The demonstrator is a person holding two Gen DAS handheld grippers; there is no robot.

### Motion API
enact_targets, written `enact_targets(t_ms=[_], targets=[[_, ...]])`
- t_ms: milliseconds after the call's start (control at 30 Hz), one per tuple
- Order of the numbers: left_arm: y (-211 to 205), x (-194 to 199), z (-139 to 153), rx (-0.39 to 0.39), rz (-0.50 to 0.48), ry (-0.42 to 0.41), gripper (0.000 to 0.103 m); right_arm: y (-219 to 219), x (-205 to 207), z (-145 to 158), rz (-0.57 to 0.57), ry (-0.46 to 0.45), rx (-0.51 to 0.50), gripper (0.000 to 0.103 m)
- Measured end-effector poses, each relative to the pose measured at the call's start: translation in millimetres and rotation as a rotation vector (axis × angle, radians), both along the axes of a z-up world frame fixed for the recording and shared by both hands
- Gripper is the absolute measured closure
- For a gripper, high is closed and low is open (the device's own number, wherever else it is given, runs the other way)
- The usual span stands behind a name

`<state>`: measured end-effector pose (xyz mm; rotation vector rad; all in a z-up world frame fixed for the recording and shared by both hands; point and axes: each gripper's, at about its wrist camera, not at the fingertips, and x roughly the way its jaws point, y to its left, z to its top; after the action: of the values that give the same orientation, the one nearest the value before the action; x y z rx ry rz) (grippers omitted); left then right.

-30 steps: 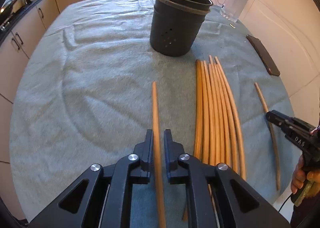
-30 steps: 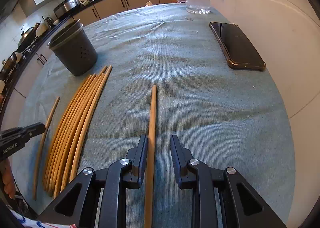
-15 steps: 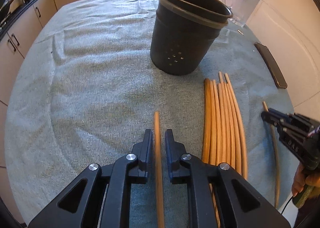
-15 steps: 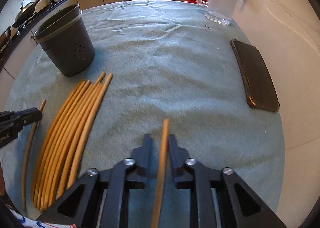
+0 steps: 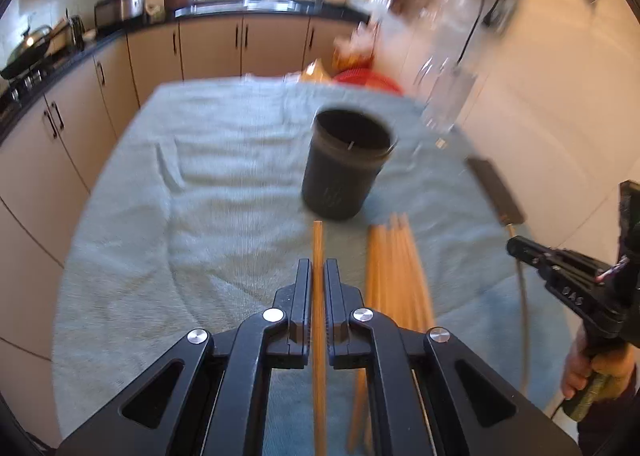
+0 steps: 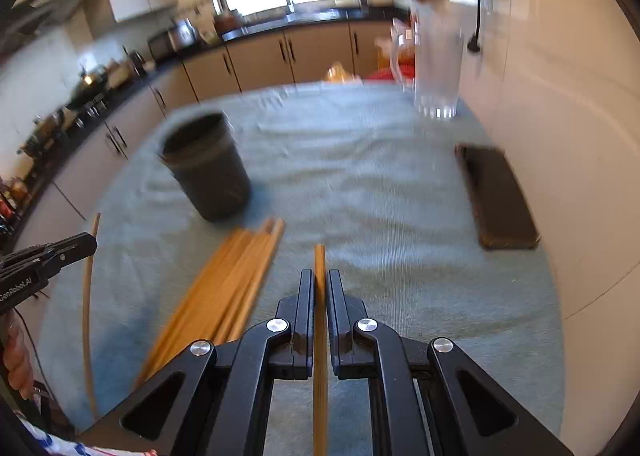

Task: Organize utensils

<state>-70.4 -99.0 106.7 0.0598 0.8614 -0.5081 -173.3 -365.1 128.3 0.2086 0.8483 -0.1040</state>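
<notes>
Left gripper (image 5: 318,276): clamping 1 chopstick (image 5: 318,240), lower centre (light, stiff, slippery).
Right gripper (image 6: 320,288): pinching another chopstick (image 6: 319,260) mid-shaft.

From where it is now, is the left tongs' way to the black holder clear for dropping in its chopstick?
Probably yes. The left tongs grip a chopstick, and only bare cloth lies between them and the open-topped black holder.

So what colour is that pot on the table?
Dark grey pot, clearest in the right wrist view.
</notes>
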Motion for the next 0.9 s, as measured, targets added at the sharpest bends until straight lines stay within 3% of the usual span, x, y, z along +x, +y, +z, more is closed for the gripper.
enact_targets(t_ms=[100,333,567,700,900], targets=[[10,-25,24,-0.033,-0.007,-0.08,0.098,11,-16,21,0.012,-0.076,-0.004,0.097],[32,-73,50,-0.061,-0.012,-0.206,0.098,32,-49,47,0.05,-0.177,-0.001,0.097],[48,-104,73,-0.116,-0.038,-0.262,0.098,42,-67,63,0.096,-0.232,0.027,0.097],[52,-110,84,-0.131,-0.033,-0.308,0.098,48,-73,75,0.119,-0.276,0.036,0.097],[47,-93,98,-0.169,-0.034,-0.298,0.098,48,-64,90,0.127,-0.321,0.045,0.097]])
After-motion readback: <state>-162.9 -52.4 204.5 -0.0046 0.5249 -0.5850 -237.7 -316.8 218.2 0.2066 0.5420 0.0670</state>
